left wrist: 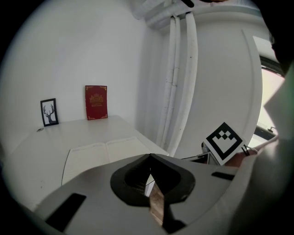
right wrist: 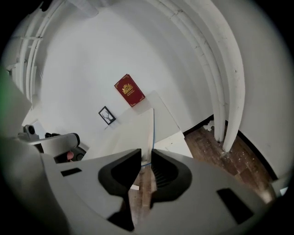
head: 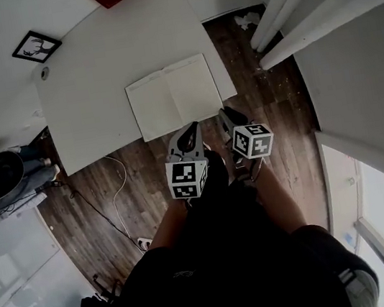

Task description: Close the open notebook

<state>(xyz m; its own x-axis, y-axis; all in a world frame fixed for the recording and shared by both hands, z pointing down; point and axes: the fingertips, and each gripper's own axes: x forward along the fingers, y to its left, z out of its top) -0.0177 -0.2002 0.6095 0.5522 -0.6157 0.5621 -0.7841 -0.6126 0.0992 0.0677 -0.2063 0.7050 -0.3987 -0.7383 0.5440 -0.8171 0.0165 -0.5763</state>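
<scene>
- The open notebook [head: 174, 97] is rectangular, with blank matte cream pages, and lies at the near edge of the smooth white tabletop [head: 92, 78].
- Its cover is hidden underneath; only a thin blue rim shows.
- Its long axis follows that edge, and its spine points away from the person.
- The left tongs [left wrist: 149, 157] are closed and empty.
- The right tongs [right wrist: 146, 155] stand narrowly apart, with the notebook's near right corner in the gap.

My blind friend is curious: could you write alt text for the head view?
Seen from above, an open notebook lies flat on a white table, and a person holds the left gripper and right gripper just before its near edge, above a wood floor.
</scene>
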